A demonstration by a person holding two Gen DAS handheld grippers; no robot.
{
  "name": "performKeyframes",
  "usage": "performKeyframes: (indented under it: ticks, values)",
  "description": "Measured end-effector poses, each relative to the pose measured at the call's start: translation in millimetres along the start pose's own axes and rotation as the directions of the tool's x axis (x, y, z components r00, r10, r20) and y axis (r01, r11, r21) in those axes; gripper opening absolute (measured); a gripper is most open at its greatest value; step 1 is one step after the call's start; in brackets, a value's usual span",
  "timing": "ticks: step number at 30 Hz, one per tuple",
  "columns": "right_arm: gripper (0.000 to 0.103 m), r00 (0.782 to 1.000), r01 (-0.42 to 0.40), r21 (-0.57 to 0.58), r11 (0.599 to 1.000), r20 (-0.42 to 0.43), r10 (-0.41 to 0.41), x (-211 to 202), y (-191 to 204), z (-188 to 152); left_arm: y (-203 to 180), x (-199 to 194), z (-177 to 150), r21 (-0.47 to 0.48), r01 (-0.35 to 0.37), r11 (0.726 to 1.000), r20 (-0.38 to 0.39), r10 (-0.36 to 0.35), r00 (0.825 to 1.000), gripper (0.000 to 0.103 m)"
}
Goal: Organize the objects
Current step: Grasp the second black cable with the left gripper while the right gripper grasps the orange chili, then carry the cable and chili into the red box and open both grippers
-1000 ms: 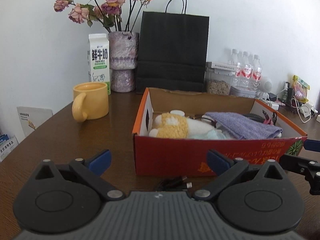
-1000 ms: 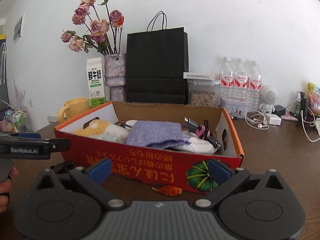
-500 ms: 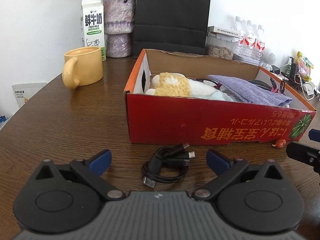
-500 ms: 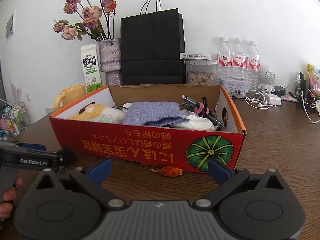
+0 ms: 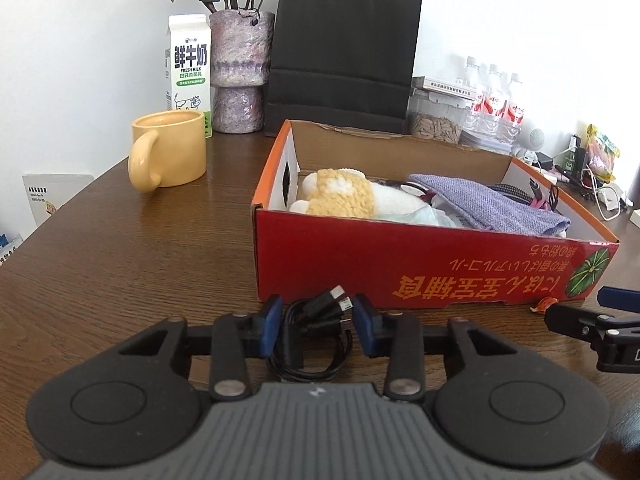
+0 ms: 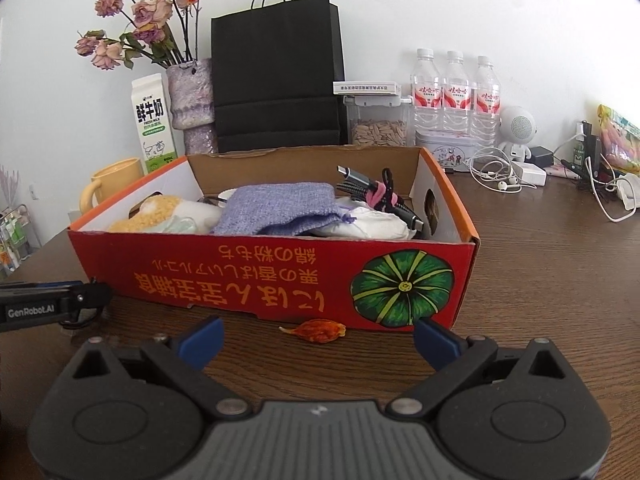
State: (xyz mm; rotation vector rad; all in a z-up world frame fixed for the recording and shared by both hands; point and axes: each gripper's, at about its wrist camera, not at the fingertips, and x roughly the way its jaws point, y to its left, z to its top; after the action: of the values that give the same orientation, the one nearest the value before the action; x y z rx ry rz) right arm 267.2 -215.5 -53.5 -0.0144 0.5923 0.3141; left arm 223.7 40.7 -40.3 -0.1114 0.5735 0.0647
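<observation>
Brown wood-grain table under a white wall carried the scene; we took the red box as our landmark. Just in front of the box's near wall lay the cable, a black coil with its plugs pointing toward the box. We found the left gripper straddling that coil; its jaws had just been closing, and the blue pads stood close against the coil's sides, though we could not confirm firm pressure. We found the right gripper wide open and holding nothing, near the box's pumpkin corner, with an orange scrap ahead of it. We judged the cable light, limp and liable to uncoil or slide from a loose hold. We advised gripping across the bundled middle, where all loops gather, not at the plugs.
</observation>
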Motion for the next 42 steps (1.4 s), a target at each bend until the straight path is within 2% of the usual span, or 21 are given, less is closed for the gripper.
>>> performKeyframes:
  ticks: [2,9,14,17,18,21,22,28,35,42]
  values:
    - [0.099,1.0,0.012,0.01,1.0,-0.014,-0.012,3,-1,1,1,-3,1,-0.007,0.003,1.0,0.013,-0.003,1.0,0.038]
    - [0.083,0.996,0.044,0.053,0.998,-0.077,-0.04,19,-4,2,1,-17,1,-0.006,0.032,0.999,0.069,-0.032,0.997,0.032]
    - [0.077,0.995,0.064,0.05,0.997,-0.079,-0.06,24,1,4,1,-21,1,-0.003,0.052,0.999,0.088,-0.051,0.995,0.031]
    - [0.071,0.995,0.073,0.018,0.997,-0.065,-0.071,25,8,3,1,-22,1,-0.005,0.059,0.998,0.091,-0.059,0.994,0.031]
    - [0.066,0.994,0.086,-0.011,0.996,-0.067,-0.087,26,13,3,1,-22,1,-0.005,0.061,0.998,0.091,-0.06,0.994,0.031]
    - [0.051,0.996,0.066,-0.029,0.997,-0.059,-0.068,24,18,2,2,-23,1,-0.008,0.064,0.998,0.09,-0.063,0.994,0.031]
    - [0.041,0.996,0.061,-0.032,0.998,-0.056,-0.063,23,19,2,2,-23,0,-0.009,0.065,0.998,0.09,-0.064,0.994,0.031]
    - [0.039,0.999,0.026,-0.02,0.999,-0.041,-0.027,18,17,1,3,-23,0,-0.014,0.07,0.997,0.09,-0.068,0.994,0.031]
    - [0.039,0.999,0.008,-0.043,0.999,0.046,-0.006,1,22,-1,4,-26,-2,-0.017,0.08,0.997,0.099,-0.078,0.992,0.031]
    - [0.039,0.99,-0.028,-0.065,0.997,0.135,0.037,-16,27,-3,5,-30,-3,-0.022,0.084,0.996,0.121,-0.081,0.989,0.031]
